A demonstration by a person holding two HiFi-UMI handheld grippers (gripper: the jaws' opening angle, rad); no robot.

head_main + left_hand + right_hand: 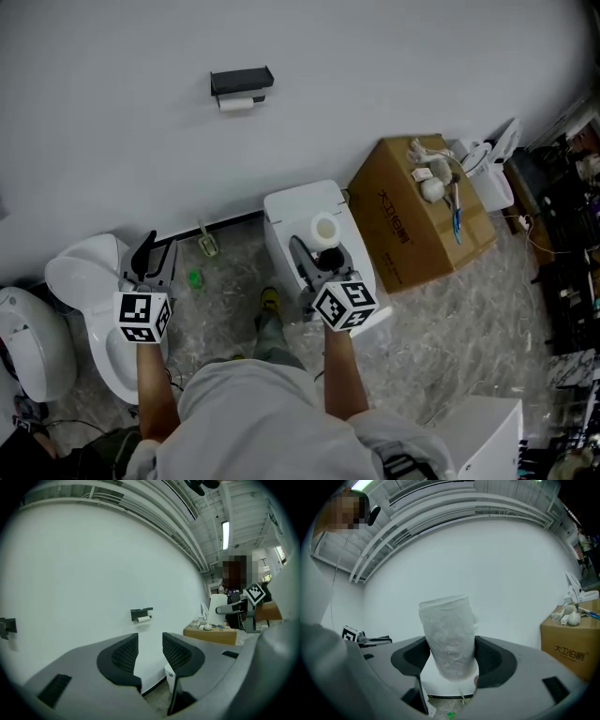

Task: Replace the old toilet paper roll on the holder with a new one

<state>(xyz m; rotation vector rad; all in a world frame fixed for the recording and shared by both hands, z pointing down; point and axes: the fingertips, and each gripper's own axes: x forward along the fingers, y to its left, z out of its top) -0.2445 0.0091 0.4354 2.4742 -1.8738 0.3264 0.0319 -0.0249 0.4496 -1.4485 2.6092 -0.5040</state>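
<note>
— Right gripper (pixel 450 657): clamped on the new roll (pixel 449 637), upright, apparently wrapped in crinkly film. Left gripper (pixel 150 652): spread, nothing between the pads.
— Old roll (pixel 236 105)?
— Nearly spent, hanging under the black holder (pixel 242 81) on the wall, well ahead of both grippers.
— Likely trouble?
— Probably slippage, thanks to slick film under the pads; one knock against the holder and down to the floor. Possibly also a fumbled pinch on the thin old roll, with only one gripper free.

Person's wearing a pale grey short-sleeved tee (pixel 246 405). The left gripper (pixel 150 255) and right gripper (pixel 317 255) are grey plastic with black ribbed pads (pixel 124 656), and each has a black-and-white marker cube (pixel 143 317).
</note>
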